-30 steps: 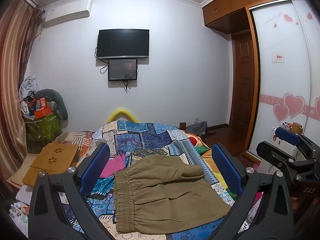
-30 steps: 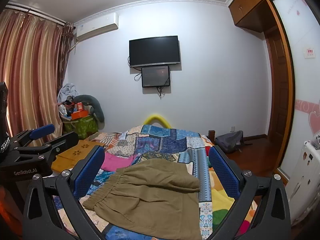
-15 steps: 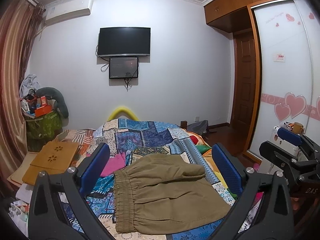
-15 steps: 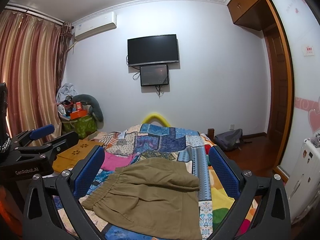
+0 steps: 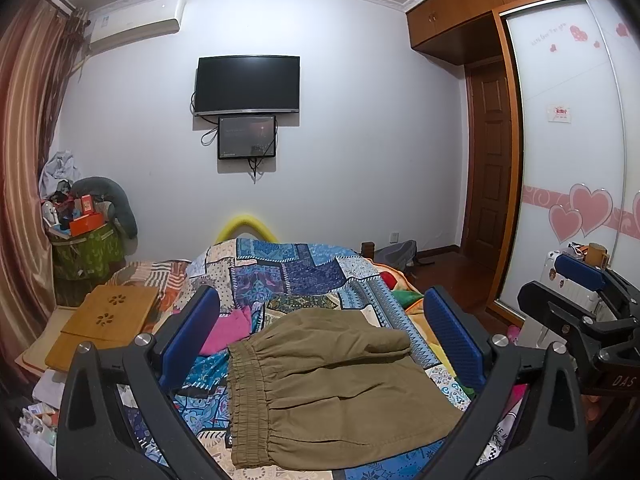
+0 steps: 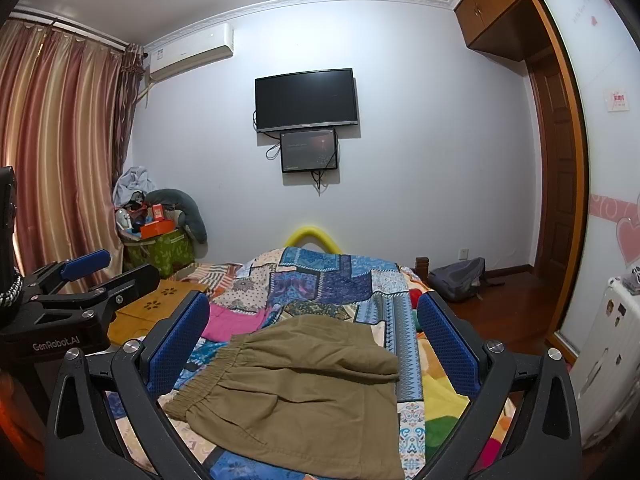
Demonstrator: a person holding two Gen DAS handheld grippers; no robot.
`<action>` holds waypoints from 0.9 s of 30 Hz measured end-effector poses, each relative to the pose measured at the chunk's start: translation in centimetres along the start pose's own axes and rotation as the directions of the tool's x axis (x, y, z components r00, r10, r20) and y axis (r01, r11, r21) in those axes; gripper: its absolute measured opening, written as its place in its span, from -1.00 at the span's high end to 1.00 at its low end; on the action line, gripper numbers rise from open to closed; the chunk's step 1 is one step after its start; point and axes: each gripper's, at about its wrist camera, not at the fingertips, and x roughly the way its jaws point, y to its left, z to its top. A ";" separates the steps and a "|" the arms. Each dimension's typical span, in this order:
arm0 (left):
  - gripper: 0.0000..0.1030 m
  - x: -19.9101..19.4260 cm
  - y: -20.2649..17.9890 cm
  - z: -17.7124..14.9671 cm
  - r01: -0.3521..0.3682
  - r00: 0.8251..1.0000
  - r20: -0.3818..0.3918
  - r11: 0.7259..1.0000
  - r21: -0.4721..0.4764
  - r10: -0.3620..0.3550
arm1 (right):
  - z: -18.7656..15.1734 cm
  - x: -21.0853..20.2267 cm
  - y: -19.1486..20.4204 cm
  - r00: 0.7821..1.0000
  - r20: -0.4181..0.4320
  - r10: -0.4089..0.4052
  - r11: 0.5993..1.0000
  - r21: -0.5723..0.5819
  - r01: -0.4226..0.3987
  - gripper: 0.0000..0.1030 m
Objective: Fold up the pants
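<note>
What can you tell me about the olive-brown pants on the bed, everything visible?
The pants are olive-brown woven cloth, matte and lightly creased, with a gathered elastic waistband on the left side. They lie already folded into a compact, roughly rectangular stack, an upper layer doubled over along the far edge. They rest flat on the patchwork quilt, beside a pink garment. Neither the left gripper nor the right gripper touches them; both are open above.
</note>
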 end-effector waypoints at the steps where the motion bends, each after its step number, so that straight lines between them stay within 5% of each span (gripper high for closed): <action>1: -1.00 -0.1 -0.1 0.0 0.000 1.000 0.001 1.000 0.002 0.000 | 0.0 0.0 0.0 1.000 -0.001 0.000 1.000 0.001 0.000 -0.99; 27: -1.00 -0.1 -0.6 -0.1 0.000 1.000 0.005 1.000 0.010 0.000 | 0.0 0.3 -0.4 1.000 -0.002 -0.001 1.000 0.009 0.001 -0.99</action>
